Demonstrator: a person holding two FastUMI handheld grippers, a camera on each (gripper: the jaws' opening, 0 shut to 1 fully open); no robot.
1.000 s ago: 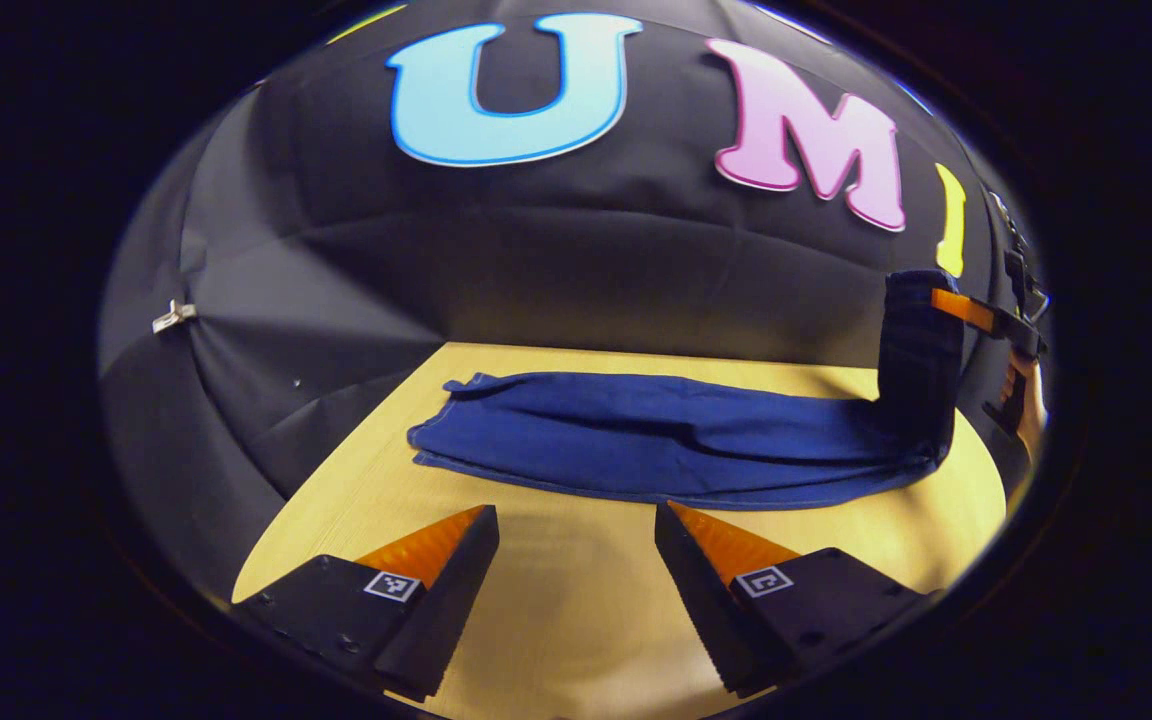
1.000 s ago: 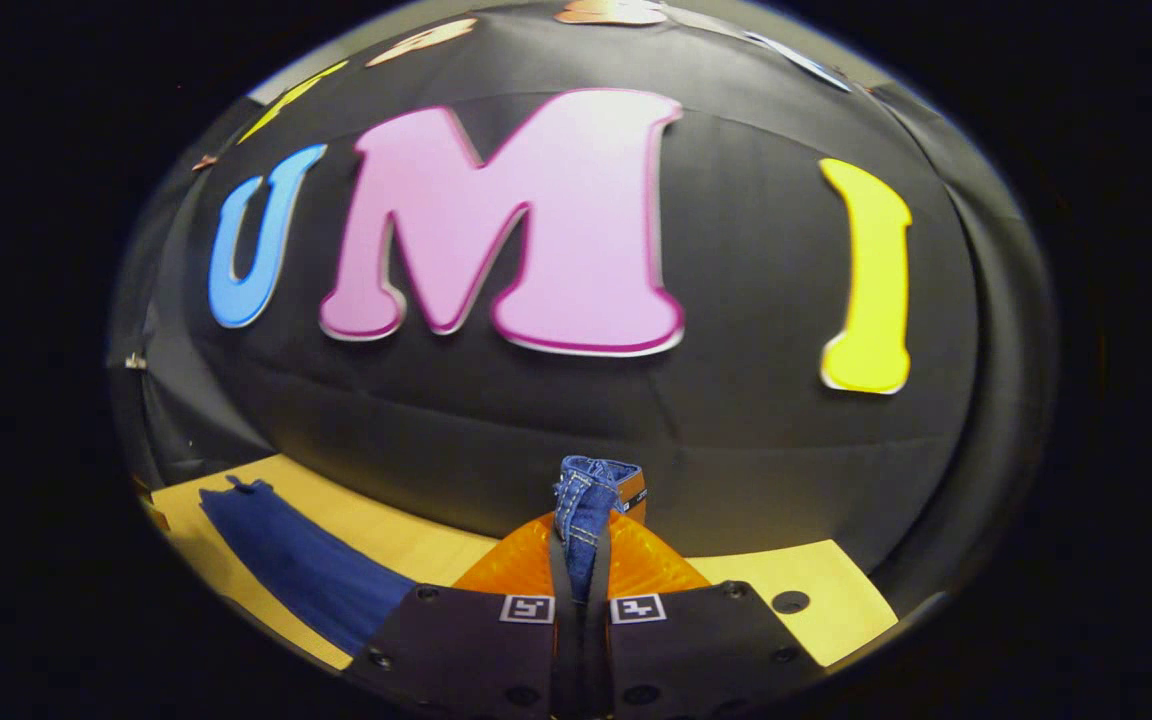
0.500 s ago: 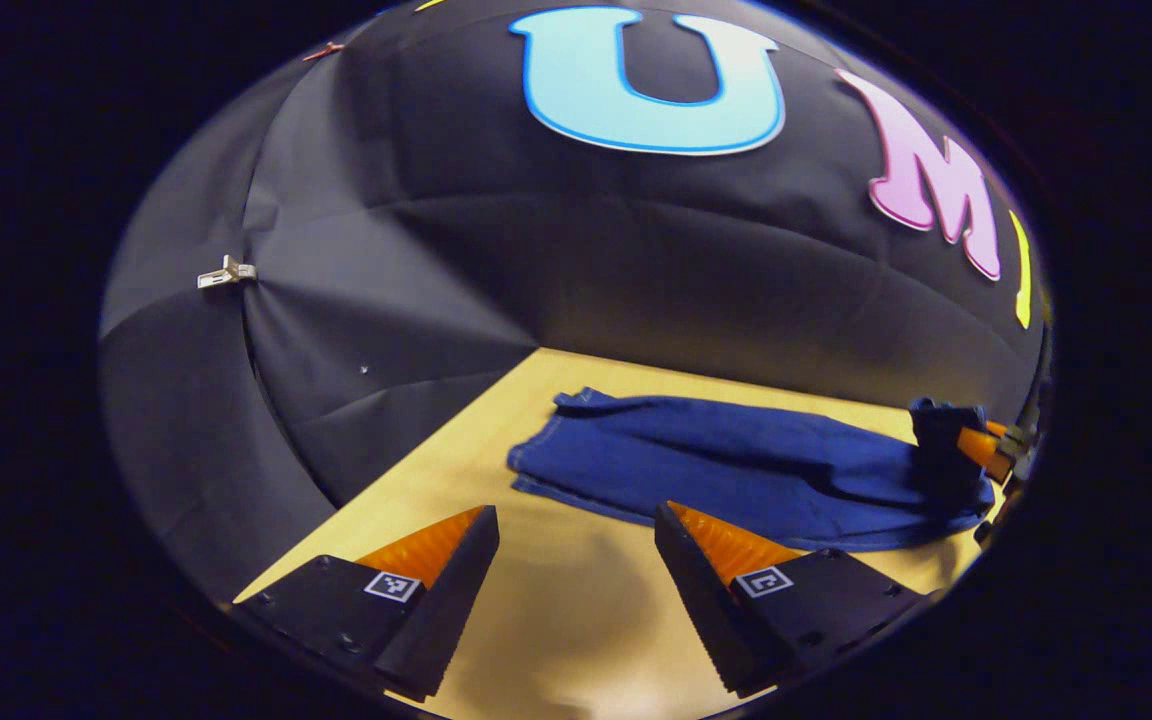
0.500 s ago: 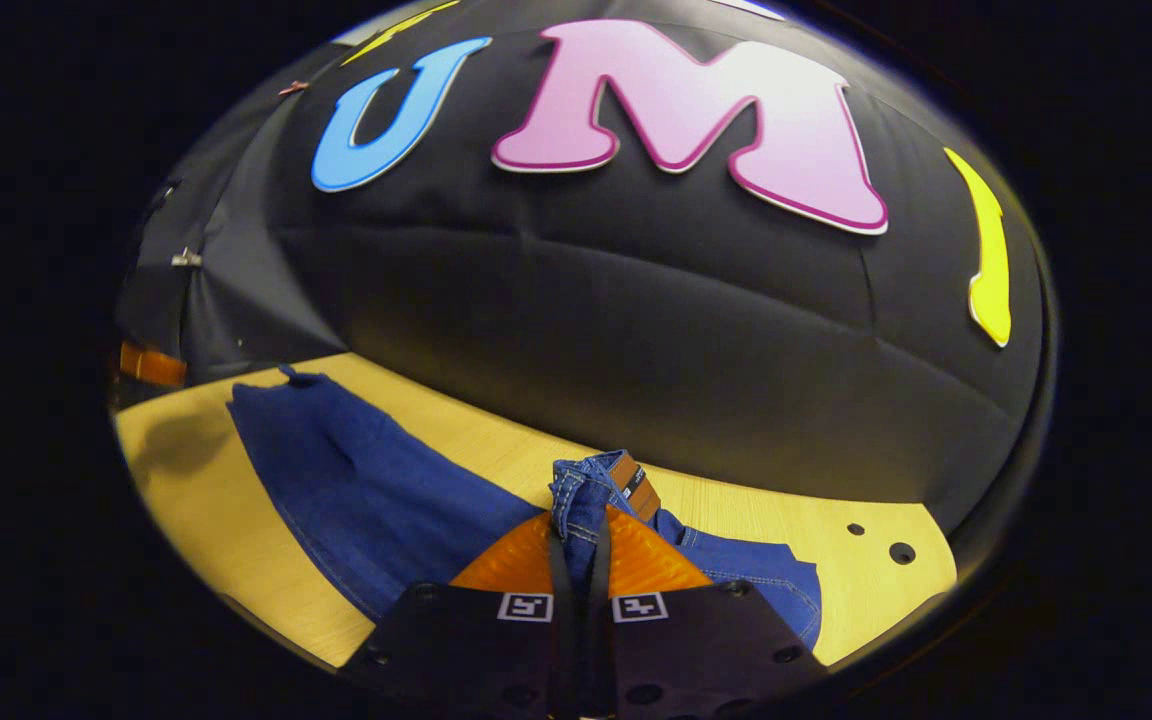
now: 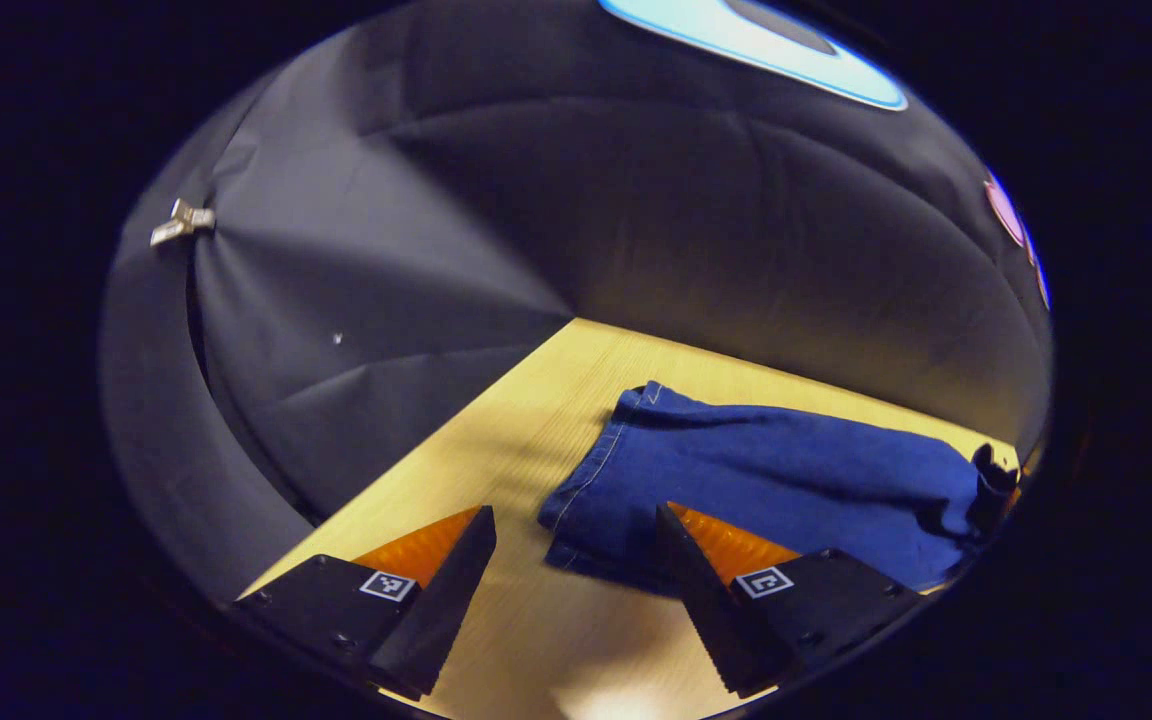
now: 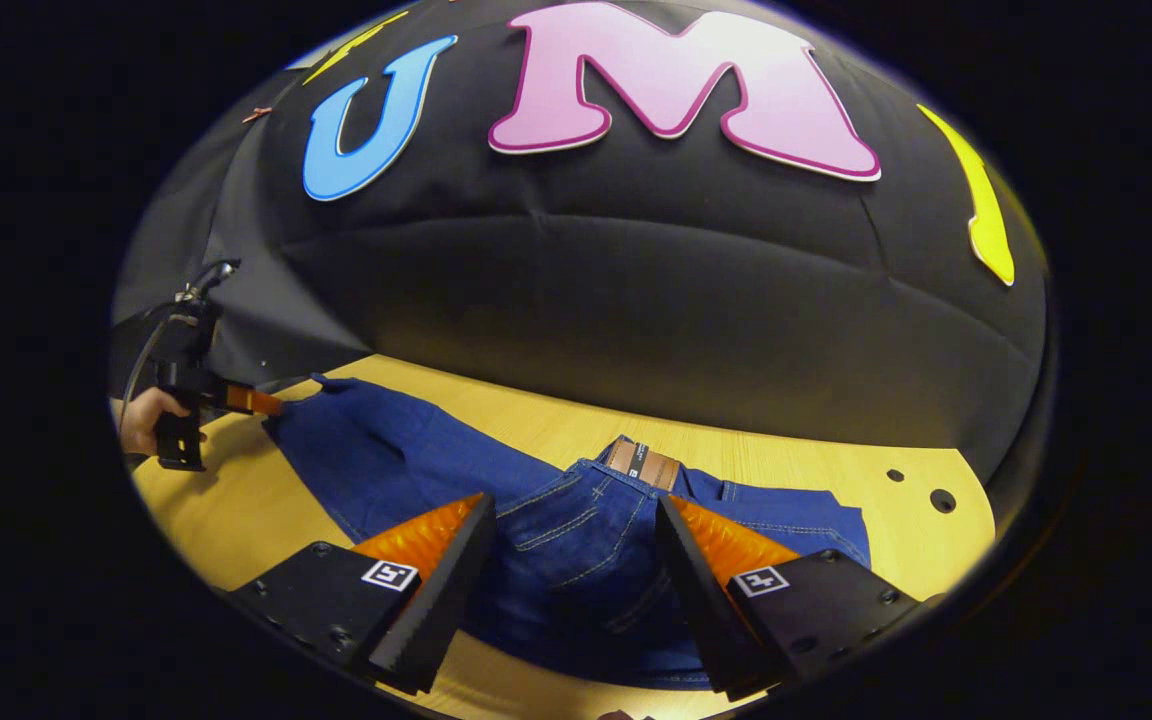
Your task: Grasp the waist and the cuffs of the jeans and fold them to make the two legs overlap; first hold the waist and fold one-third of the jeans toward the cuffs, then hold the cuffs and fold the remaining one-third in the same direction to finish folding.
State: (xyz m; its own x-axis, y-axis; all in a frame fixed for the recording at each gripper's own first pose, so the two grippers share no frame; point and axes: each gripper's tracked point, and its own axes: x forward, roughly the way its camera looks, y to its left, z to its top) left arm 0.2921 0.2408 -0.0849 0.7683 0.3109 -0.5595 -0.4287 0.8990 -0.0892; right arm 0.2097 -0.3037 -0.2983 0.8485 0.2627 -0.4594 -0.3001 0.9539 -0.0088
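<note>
In the right gripper view, the right hand-held gripper [image 6: 576, 560] had its two fingers spread wide apart and held nothing. The folded waist [image 6: 626, 480] of the jeans [image 6: 416, 470] lay flat on the table [image 6: 796, 470] between and just past those fingers, with a small brown patch [image 6: 643, 463] on top. This view also showed the left hand-held gripper [image 6: 256, 402] far off at the left, with a hand [image 6: 148, 418] holding it; its tips were right at the cuffs [image 6: 321, 400]. In the left gripper view, the left hand-held gripper [image 5: 576, 555] was spread wide too, pinching nothing. The cuff end of the jeans [image 5: 766, 480] lay on the table [image 5: 506, 420] just in front, and one finger [image 5: 706, 590] hid a corner of the cloth. At the far right edge the cloth bunched up into a dark lump [image 5: 988, 490]. A small metal clip [image 5: 179, 221] sat on the black wall [image 5: 496, 210] behind.
</note>
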